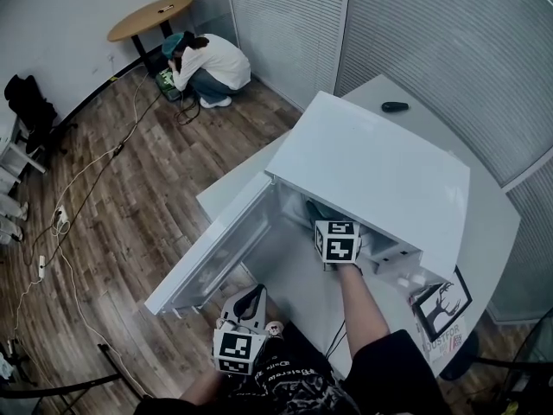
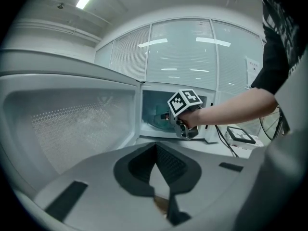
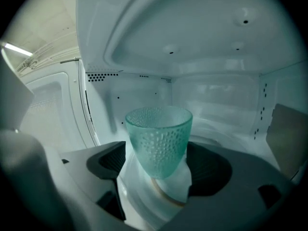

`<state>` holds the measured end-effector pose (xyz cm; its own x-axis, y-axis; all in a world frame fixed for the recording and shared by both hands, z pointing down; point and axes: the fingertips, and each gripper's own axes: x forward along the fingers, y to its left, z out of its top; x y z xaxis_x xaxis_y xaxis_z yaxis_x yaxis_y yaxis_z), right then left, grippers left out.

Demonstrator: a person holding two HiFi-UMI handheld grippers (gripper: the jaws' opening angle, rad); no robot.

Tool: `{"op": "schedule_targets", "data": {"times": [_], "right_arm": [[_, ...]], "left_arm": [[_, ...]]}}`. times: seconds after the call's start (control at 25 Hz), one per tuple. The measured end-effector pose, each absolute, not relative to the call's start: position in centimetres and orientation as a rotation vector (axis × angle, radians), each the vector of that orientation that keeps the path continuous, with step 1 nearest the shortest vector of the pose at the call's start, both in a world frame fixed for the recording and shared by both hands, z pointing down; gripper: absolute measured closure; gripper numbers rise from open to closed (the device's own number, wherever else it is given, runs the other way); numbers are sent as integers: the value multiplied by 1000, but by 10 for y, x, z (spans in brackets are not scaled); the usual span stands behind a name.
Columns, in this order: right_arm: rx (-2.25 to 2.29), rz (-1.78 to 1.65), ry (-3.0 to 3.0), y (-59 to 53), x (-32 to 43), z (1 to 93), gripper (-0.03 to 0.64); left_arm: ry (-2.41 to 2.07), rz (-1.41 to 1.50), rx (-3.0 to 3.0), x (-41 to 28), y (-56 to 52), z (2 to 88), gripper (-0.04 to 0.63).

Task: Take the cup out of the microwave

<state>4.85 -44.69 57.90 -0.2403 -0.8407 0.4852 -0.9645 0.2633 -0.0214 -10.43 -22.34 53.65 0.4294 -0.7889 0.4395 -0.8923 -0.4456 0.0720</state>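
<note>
Right gripper (image 1: 331, 230) reaches into the open microwave (image 1: 380, 171) on the surface (image 1: 494, 223). Its jaws are set against both sides of the green dimpled cup (image 3: 159, 143), which stands upright between them, inside the cavity. Left gripper (image 1: 251, 301) is outside, below the swung-out door (image 1: 216, 249), with its jaws together and nothing between them.
</note>
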Motion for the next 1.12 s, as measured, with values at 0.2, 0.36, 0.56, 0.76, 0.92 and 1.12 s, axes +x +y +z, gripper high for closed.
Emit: {"op": "schedule_targets", "data": {"times": [0.2, 0.36, 0.56, 0.76, 0.92, 1.12], "right_arm": [[1601, 456, -2202, -449, 45, 580, 241], [1591, 419, -2194, -450, 44, 580, 245], [1591, 409, -2197, -450, 40, 579, 273], [1593, 397, -2192, -449, 40, 579, 276], [1608, 387, -2189, -445, 43, 578, 276], [1609, 365, -2204, -440, 43, 571, 279]], "left_arm": [[-1442, 529, 2360, -111, -221, 543, 591], [-1449, 540, 2349, -113, -217, 547, 591], [-1433, 554, 2336, -115, -214, 550, 591], [-1420, 563, 2335, -113, -212, 552, 591], [-1400, 582, 2321, -111, -209, 558, 592], [-1400, 571, 2329, -109, -209, 556, 592]]}}
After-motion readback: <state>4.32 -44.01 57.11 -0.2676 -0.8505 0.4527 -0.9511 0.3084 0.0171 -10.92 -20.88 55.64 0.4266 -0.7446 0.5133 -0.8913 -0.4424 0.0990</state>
